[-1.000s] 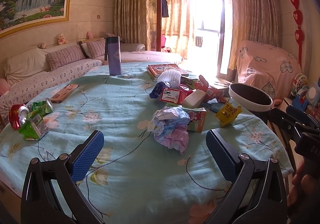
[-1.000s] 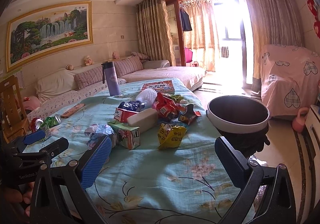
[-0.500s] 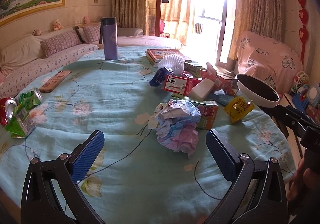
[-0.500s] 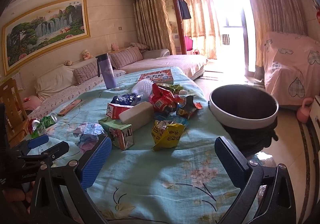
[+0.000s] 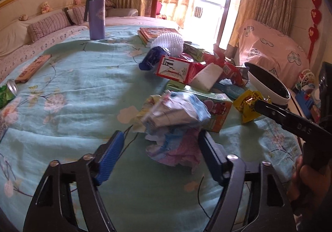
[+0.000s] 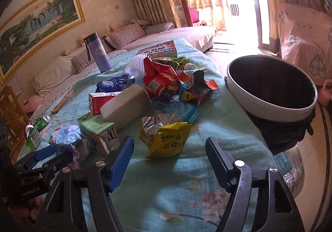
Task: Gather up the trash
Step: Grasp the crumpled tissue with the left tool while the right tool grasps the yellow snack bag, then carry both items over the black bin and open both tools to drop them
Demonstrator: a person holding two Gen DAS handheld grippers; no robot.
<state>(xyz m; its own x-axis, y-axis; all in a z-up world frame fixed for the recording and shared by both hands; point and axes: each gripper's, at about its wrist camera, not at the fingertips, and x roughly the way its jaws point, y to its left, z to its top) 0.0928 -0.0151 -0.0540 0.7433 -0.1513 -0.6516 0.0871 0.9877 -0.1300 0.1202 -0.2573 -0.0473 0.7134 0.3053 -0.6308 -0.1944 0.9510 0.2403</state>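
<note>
A crumpled blue, pink and white wrapper (image 5: 176, 124) lies on the floral tablecloth (image 5: 83, 90). My left gripper (image 5: 161, 149) straddles its near end; the jaws are closing, and the left pad still stands clear of it. A torn yellow snack bag (image 6: 166, 136) sits just ahead of my right gripper (image 6: 169, 149), partly between the closing jaws, which do not press on it. The white-rimmed, black-lined trash bin (image 6: 269, 90) stands past the table's right edge.
Behind lie a green juice carton (image 6: 99, 130), a red-and-white carton (image 5: 176, 68), a white block (image 6: 124, 107) and red wrappers (image 6: 159, 80). A purple tumbler (image 5: 96, 16) and a book (image 5: 153, 32) stand far back, and crushed cans (image 6: 41, 122) lie at the left.
Both grippers have moved forward and down toward the pile. Both pairs of jaws have narrowed from wide open. The wrapper and the yellow bag now sit at the fingertips.
</note>
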